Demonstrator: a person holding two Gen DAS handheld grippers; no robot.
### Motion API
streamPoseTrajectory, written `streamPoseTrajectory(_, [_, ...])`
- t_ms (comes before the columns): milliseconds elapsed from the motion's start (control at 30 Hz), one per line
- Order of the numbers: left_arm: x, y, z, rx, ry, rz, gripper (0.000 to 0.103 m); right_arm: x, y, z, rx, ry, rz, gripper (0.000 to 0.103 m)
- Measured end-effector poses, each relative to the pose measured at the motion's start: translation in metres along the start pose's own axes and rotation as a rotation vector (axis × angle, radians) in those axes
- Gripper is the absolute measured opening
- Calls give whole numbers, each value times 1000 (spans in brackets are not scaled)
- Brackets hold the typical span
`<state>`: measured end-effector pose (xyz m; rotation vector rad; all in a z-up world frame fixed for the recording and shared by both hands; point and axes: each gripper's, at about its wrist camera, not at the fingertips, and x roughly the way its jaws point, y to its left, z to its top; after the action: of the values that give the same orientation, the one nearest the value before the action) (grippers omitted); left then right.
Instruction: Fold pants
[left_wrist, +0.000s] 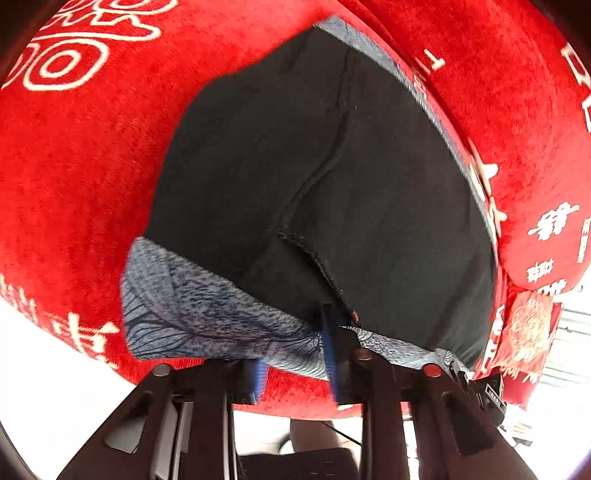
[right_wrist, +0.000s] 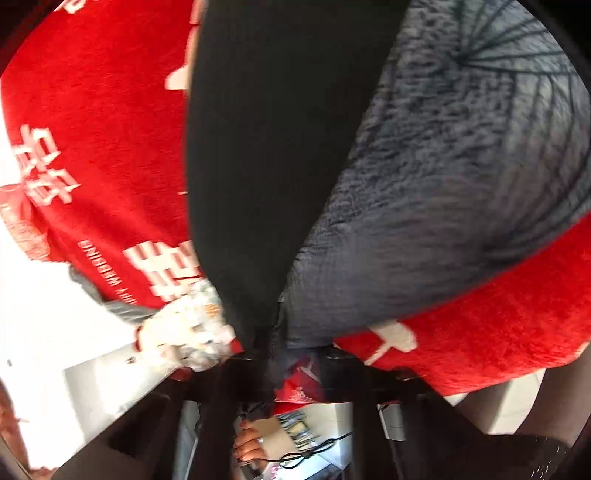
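Black pants (left_wrist: 325, 166) with a grey-blue patterned part (left_wrist: 192, 314) lie spread on a red plush cloth (left_wrist: 74, 184). My left gripper (left_wrist: 291, 341) is at the pants' near edge. Its blue pads (left_wrist: 330, 354) stand close together with the patterned hem pinched between them. In the right wrist view the black fabric (right_wrist: 266, 147) and the patterned fabric (right_wrist: 443, 184) run down together into a bunch. My right gripper (right_wrist: 267, 350) is shut on that bunch, which hides its fingertips.
The red cloth (right_wrist: 92, 129) carries white characters and ends at a near edge, with pale floor beyond. A red embroidered piece (left_wrist: 528, 332) hangs at the right edge. A white-gloved hand (right_wrist: 184, 325) with a grey sleeve is beside the right gripper.
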<state>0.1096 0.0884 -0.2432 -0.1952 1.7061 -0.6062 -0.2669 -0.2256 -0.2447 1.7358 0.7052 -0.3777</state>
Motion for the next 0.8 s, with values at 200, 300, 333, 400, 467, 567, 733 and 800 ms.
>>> streamPoseTrajectory(200, [-62,-62,24,120,-133,-42,26,-20,118,24,-311,81,-68,5])
streamPoseTrajectory(300, [-81,-96,54,166,-231,-53,26,-16,177,69,-447,125,-91,5])
streamPoseTrajectory(333, [-80,-108,69,176,-259,-43,33,-8,190,86,-472,135,-105,6])
streamPoseTrajectory(400, [-70,-124,95,183,-319,22,66,22,216,119,-501,160,-154,10])
streamPoseTrajectory(467, [-53,-135,122,204,-411,128,83,52,229,156,-532,179,-212,10])
streamPoseTrajectory(567, [-23,-137,152,213,-409,217,83,92,227,193,-568,187,-293,21])
streamPoseTrajectory(733, [12,-138,168,180,-347,375,82,134,201,229,-506,140,-344,80])
streamPoseTrajectory(800, [9,-156,152,261,-332,387,82,127,205,226,-490,158,-341,80])
